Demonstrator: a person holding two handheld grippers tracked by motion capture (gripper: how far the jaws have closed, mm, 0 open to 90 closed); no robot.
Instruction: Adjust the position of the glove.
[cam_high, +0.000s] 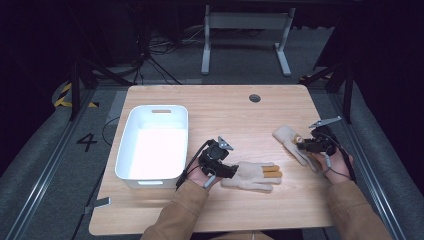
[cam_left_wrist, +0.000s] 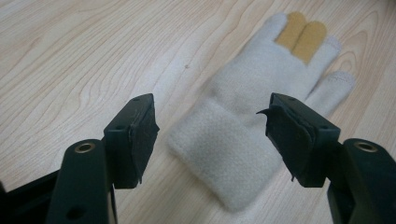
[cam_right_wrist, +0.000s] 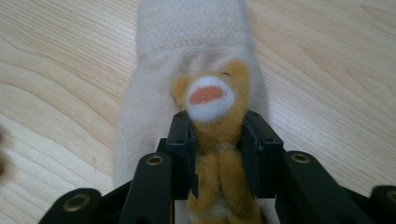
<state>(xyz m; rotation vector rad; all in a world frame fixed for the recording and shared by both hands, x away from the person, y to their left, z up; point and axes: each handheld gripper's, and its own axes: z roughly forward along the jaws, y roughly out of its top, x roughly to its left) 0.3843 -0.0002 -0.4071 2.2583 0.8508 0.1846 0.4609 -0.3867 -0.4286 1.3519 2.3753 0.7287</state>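
In the right gripper view the jaws cover both flanks of the tan plush figure (cam_right_wrist: 215, 126) on the right glove (cam_right_wrist: 196, 60), so how far the pads bite is unclear; its lower body runs off the bottom edge, and the glove's cuff end is cut by the top edge. In the high view that figure (cam_high: 298, 139) is too small to make out (just a tan speck). In the left gripper view the left glove (cam_left_wrist: 261, 121) has its thumb side hidden behind the jaw at right.
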